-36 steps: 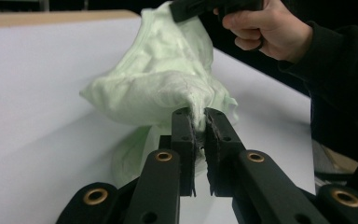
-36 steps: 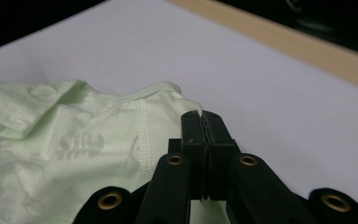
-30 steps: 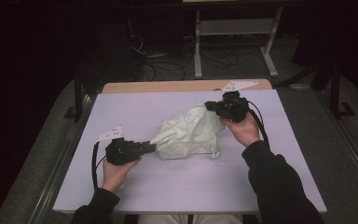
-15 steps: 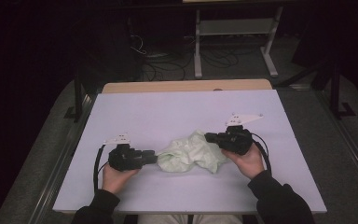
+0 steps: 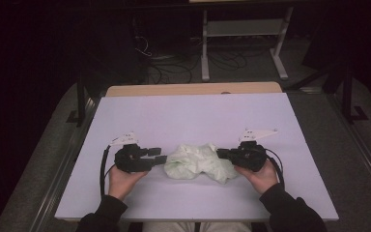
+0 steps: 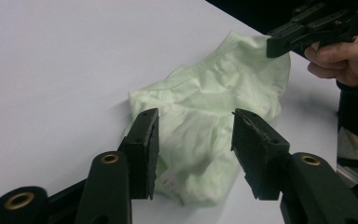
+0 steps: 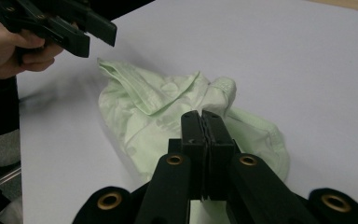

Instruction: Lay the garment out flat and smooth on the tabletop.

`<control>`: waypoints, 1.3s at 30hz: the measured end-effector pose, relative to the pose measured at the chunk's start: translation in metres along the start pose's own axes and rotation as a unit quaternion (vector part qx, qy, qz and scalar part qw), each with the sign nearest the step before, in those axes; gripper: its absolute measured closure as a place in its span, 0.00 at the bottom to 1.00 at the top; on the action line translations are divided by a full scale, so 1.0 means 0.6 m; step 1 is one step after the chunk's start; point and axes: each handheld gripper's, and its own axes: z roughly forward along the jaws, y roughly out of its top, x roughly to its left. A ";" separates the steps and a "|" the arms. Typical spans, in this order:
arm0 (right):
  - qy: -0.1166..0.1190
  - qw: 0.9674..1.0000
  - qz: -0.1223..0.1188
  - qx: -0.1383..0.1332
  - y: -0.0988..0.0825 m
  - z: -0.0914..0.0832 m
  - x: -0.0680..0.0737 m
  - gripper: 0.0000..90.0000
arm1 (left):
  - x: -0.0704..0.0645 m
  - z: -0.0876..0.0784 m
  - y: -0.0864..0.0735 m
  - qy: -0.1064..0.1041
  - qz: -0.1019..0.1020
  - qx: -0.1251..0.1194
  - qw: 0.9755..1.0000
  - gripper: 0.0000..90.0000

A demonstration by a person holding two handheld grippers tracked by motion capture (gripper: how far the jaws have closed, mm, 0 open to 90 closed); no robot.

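The pale green garment (image 5: 197, 164) lies bunched on the worktop (image 5: 193, 116) between both claws. The left claw (image 6: 193, 140) has just been opening, jaws apart astride cloth without pressing. The right claw (image 7: 202, 126) is clenched on a fold. Light, limp, likely slippery; a hem edge should grip best.

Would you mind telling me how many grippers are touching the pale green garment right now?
1. The right gripper is shut on the pale green garment at its right end. The left gripper sits at its left end with jaws apart, cloth between them but not pressed.
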 end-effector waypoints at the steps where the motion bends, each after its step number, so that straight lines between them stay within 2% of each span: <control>1: 0.000 1.000 0.002 0.002 -0.001 0.000 0.000 0.97 | -0.005 0.005 0.004 0.004 0.009 0.008 1.000 0.55; 3: -0.001 1.000 0.003 0.005 -0.004 0.001 0.000 0.97 | -0.013 0.018 0.012 0.012 0.026 0.022 0.999 0.55; 4: -0.001 1.000 0.003 0.005 -0.004 0.001 0.000 0.97 | -0.013 0.018 0.012 0.012 0.026 0.022 0.999 0.54; 7: -0.001 1.000 0.005 0.008 -0.008 0.001 0.000 0.97 | -0.022 0.038 0.022 0.019 0.047 0.044 0.998 0.54; 13: -0.003 1.000 0.010 0.008 -0.013 -0.002 -0.003 0.97 | -0.028 0.078 0.041 0.013 0.059 0.076 0.995 0.54; 15: -0.004 1.000 0.011 0.008 -0.013 -0.002 -0.003 0.97 | -0.030 0.089 0.046 0.011 0.064 0.092 0.994 0.54; 16: -0.004 1.000 0.011 0.007 -0.014 -0.002 -0.002 0.97 | -0.032 0.100 0.049 0.012 0.069 0.109 0.992 0.53; 17: -0.004 1.000 0.011 0.007 -0.014 -0.002 -0.002 0.97 | -0.032 0.100 0.049 0.012 0.069 0.109 0.992 0.53; 19: -0.003 1.000 0.014 0.008 -0.016 -0.003 0.000 0.97 | -0.033 0.117 0.050 0.011 0.068 0.136 0.988 0.53; 21: -0.002 1.000 0.015 0.010 -0.018 -0.002 0.001 0.97 | -0.033 0.130 0.048 0.019 0.076 0.167 0.983 0.53; 22: -0.002 1.000 0.015 0.011 -0.019 -0.001 0.001 0.97 | -0.033 0.130 0.048 0.019 0.076 0.167 0.983 0.53; 24: -0.002 1.000 0.014 0.013 -0.020 -0.001 0.002 0.97 | -0.032 0.141 0.044 0.034 0.085 0.197 0.976 0.53; 25: -0.002 1.000 0.014 0.014 -0.021 -0.001 0.002 0.97 | -0.031 0.145 0.042 0.040 0.089 0.206 0.974 0.55; 26: -0.002 1.000 0.014 0.017 -0.022 -0.001 0.002 0.97 | -0.030 0.147 0.040 0.045 0.091 0.214 0.971 0.68; 27: -0.002 1.000 0.014 0.017 -0.022 -0.001 0.003 0.97 | -0.028 0.149 0.039 0.051 0.091 0.220 0.970 0.74; 28: -0.002 1.000 0.014 0.017 -0.022 -0.001 0.003 0.97 | -0.028 0.149 0.039 0.051 0.091 0.220 0.970 0.80; 29: -0.003 1.000 0.015 0.015 -0.022 -0.002 0.002 0.97 | -0.025 0.149 0.040 0.060 0.094 0.222 0.969 0.86; 30: -0.003 1.000 0.015 0.015 -0.022 -0.002 0.002 0.97 | -0.025 0.149 0.040 0.060 0.094 0.222 0.969 0.90; 31: -0.004 1.000 0.014 0.014 -0.021 -0.003 0.002 0.97 | -0.022 0.147 0.042 0.066 0.096 0.219 0.969 0.90; 32: -0.006 1.000 0.016 0.011 -0.021 -0.006 0.000 0.97 | -0.020 0.145 0.043 0.070 0.096 0.215 0.969 0.94; 33: -0.006 1.000 0.016 0.011 -0.021 -0.006 0.000 0.97 | -0.019 0.144 0.045 0.072 0.095 0.210 0.970 0.94; 35: -0.009 1.000 0.015 0.009 -0.021 -0.008 -0.002 0.97 | -0.013 0.136 0.051 0.073 0.085 0.186 0.976 0.95; 36: -0.010 1.000 0.017 0.007 -0.020 -0.009 -0.003 0.97 | -0.009 0.131 0.057 0.073 0.077 0.166 0.980 0.95; 38: -0.014 1.000 0.016 0.004 -0.017 -0.010 -0.008 0.97 | -0.002 0.124 0.068 0.067 0.059 0.140 0.986 0.95; 39: -0.025 1.000 0.008 0.004 -0.008 -0.011 -0.016 0.97 | 0.001 0.121 0.075 0.069 0.056 0.130 0.988 0.96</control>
